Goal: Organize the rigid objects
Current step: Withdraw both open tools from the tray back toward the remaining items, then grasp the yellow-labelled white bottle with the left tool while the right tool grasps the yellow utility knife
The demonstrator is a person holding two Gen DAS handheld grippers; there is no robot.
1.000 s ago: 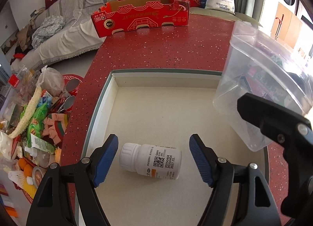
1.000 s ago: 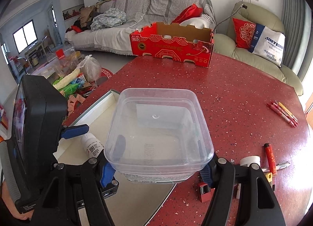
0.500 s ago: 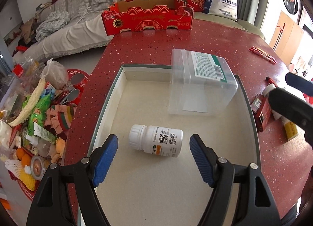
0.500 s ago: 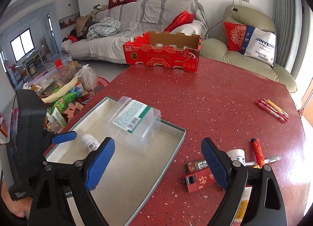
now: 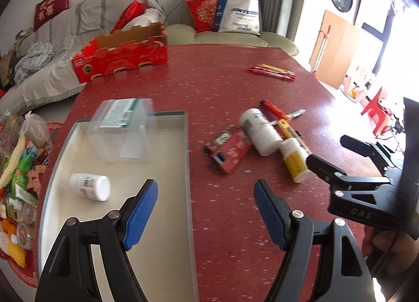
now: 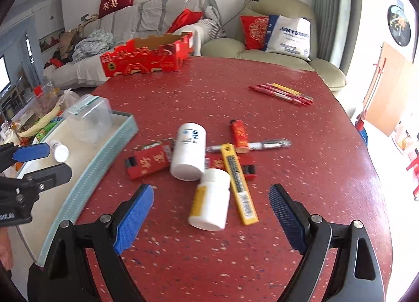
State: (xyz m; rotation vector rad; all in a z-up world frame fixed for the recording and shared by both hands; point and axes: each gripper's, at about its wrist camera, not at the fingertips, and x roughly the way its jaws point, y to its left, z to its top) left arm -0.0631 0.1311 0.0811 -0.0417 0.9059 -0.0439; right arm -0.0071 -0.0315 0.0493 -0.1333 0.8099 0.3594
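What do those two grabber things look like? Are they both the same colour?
Yes, they match. The left gripper and right gripper each have two black plastic arms with cut-out holes and silver screws, ending in bright blue bumpy pads. From the left wrist camera, the right one's black body shows raised letters that look like "DAS". A bare hand holds it; no cables show.

In the tray (image 5: 187, 150) on my left a tub (image 5: 123, 132) stands at the far end, a small bottle (image 5: 90, 186) lying nearer me. Right of the tray, on the table (image 6: 262, 108), two bottles (image 6: 189, 151) (image 6: 210, 200), a knife (image 6: 238, 181) and a lighter (image 6: 239, 135) lie bunched; pens (image 6: 281, 94) lie behind them.
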